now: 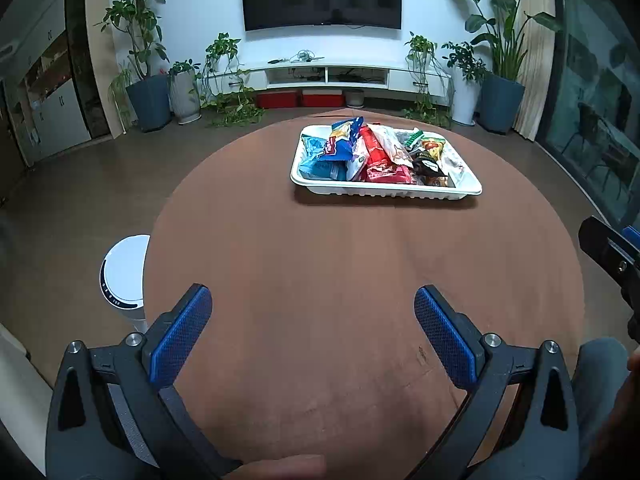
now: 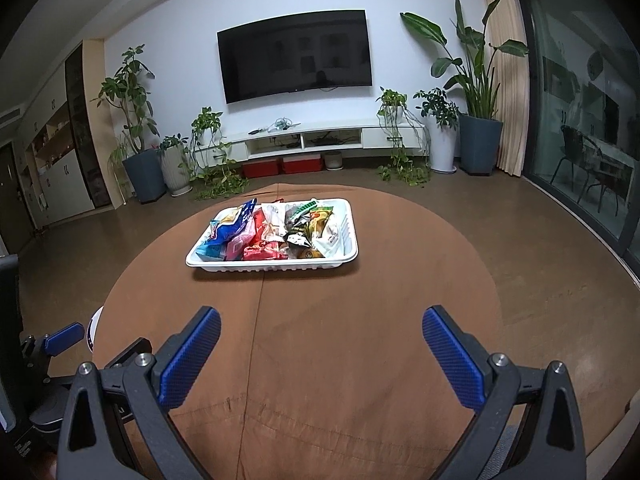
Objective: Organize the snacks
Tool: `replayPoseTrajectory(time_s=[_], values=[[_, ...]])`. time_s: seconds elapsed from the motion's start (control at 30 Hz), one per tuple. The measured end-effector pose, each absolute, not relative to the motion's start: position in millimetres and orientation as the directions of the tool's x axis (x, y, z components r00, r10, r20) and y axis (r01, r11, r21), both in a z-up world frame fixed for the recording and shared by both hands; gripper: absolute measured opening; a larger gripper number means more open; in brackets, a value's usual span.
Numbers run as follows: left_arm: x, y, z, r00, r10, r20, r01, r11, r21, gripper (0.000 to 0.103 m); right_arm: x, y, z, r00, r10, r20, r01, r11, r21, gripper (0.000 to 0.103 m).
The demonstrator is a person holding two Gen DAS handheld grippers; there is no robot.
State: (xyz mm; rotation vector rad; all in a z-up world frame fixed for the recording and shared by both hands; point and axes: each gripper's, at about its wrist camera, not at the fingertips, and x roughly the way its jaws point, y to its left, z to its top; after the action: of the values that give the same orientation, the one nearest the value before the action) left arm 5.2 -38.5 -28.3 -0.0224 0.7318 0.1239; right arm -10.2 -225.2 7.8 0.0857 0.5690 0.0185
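A white plastic tray (image 1: 384, 192) (image 2: 272, 265) sits on the far half of the round brown table (image 1: 320, 264) (image 2: 340, 320). It is piled with snack packets: blue ones (image 1: 332, 150) (image 2: 228, 232) at the left, red ones (image 1: 380, 160) (image 2: 260, 246) in the middle, dark and white ones (image 1: 432, 160) (image 2: 316, 232) at the right. My left gripper (image 1: 313, 304) stands open over the near table, holding nothing. My right gripper (image 2: 322, 326) is open too, well short of the tray. Each gripper shows at the edge of the other's view.
A white round device (image 1: 124, 276) stands on the floor left of the table. Against the far wall are a television (image 2: 296, 54), a low white cabinet (image 2: 320, 140) and several potted plants (image 2: 140, 152). A glass sliding door (image 2: 580, 120) fills the right side.
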Motion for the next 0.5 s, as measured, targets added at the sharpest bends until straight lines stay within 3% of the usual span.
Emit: replayPoseTrajectory(time_s=[0.5], values=[[6.3, -39.7, -29.1, 0.74, 0.105, -0.664, -0.118, 0.993, 0.025, 0.103, -7.4, -223.2, 6.6, 0.822, 0.045, -0.568, -0.001, 0.997, 0.077, 0.103]])
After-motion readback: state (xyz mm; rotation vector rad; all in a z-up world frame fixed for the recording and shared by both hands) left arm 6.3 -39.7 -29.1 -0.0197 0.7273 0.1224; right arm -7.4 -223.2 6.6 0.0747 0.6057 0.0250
